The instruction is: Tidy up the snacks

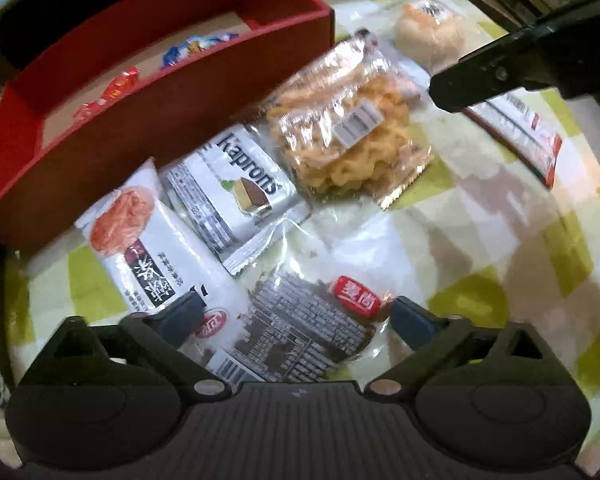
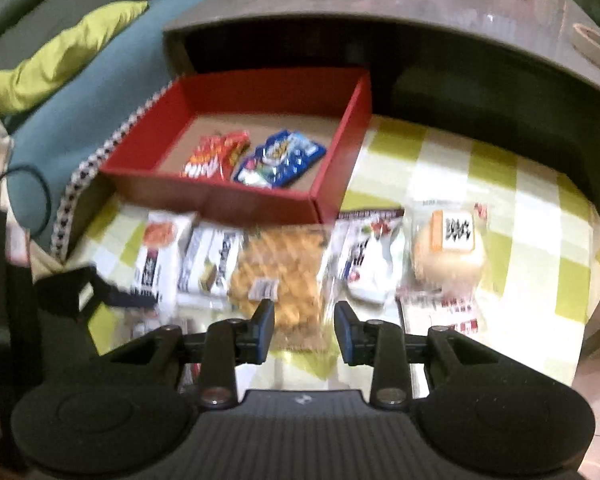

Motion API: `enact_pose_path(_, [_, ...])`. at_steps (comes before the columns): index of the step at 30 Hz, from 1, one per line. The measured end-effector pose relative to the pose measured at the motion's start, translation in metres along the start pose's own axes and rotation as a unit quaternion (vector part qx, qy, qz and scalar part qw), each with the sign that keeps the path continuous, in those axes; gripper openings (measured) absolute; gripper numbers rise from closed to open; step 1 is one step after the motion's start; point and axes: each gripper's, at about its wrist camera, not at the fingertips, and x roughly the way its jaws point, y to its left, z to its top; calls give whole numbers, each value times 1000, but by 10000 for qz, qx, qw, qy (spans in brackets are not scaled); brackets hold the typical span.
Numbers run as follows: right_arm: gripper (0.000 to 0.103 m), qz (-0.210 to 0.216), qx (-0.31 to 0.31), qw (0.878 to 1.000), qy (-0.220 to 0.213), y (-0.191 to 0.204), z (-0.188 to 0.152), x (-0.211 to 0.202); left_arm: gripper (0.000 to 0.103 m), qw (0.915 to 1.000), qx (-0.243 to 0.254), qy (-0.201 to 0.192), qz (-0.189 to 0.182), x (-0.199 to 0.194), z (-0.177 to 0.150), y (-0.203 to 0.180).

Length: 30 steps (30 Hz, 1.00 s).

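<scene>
A red box (image 1: 148,116) (image 2: 260,200) sits at the back of the checked tablecloth, holding red packets (image 2: 214,156) and a blue packet (image 2: 280,158). In front lie a white packet with an orange picture (image 1: 140,236), a Kaprons wafer packet (image 1: 240,184), a clear bag of yellow crisps (image 1: 340,136) (image 2: 278,276), a round bun (image 1: 428,28) (image 2: 450,256) and a red-and-white packet (image 1: 520,132) (image 2: 368,256). My left gripper (image 1: 296,312) is open, low over a dark packet with a red label (image 1: 300,328). My right gripper (image 2: 304,320) is open above the crisp bag; it also shows in the left view (image 1: 500,76).
The tablecloth (image 1: 480,240) is green and white checks under clear plastic. A grey shelf (image 2: 380,12) overhangs the back. A teal sofa with a lime cushion (image 2: 60,56) lies to the left. The table's right edge drops to tiled floor (image 2: 596,380).
</scene>
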Motion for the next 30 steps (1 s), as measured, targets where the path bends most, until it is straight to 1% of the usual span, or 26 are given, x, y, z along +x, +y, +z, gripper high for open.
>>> enact_pose_path(3, [44,-116,-33,9998,168,-3,-3,7,103,9990,380,12,242,4,-4,-13])
enact_pose_path(5, [44,-141,17,9996,244,-8,-2,11,103,9986,472,0,256,4,-6,-20])
enact_pose_path(6, [44,-171,75,9995,271,-11,0,13,102,9989,422,12,214,4,-7,-21])
enact_pose_path(10, [44,-215,188,9990,331,-17,5,14,93,9997,203,10,150,-3,-8,-25])
enact_pose_path(16, [44,-310,433,9981,319,-37,9,11,88,9995,27,134,270,-7,-11,-40])
enact_pose_path(17, [44,-325,467,9979,309,-40,9,10,87,9995,-27,136,294,-7,-14,-47])
enact_pose_path(20, [44,-327,491,9975,387,-45,10,13,84,9986,-300,134,410,-9,-15,-51])
enact_pose_path(21, [44,-343,494,9974,402,-45,10,14,81,9982,-426,115,413,-10,-16,-55])
enact_pose_path(22, [44,-354,475,9973,427,-46,10,16,75,9972,-629,82,408,-12,-15,-53])
enact_pose_path(24, [44,-413,451,9971,454,-47,9,18,68,9954,-889,50,343,-13,-12,-44])
enact_pose_path(26, [44,-484,475,9966,466,-52,7,18,69,9950,-963,104,224,-11,-11,-40])
enact_pose_path(27, [44,-488,484,9964,501,-55,6,19,72,9946,-1012,114,208,-9,-11,-40])
enact_pose_path(29, [44,-544,512,9957,550,-61,3,21,78,9958,-890,120,177,-7,-11,-40])
enact_pose_path(30, [44,-565,491,9955,578,-63,1,23,88,9963,-821,129,200,-4,-11,-35])
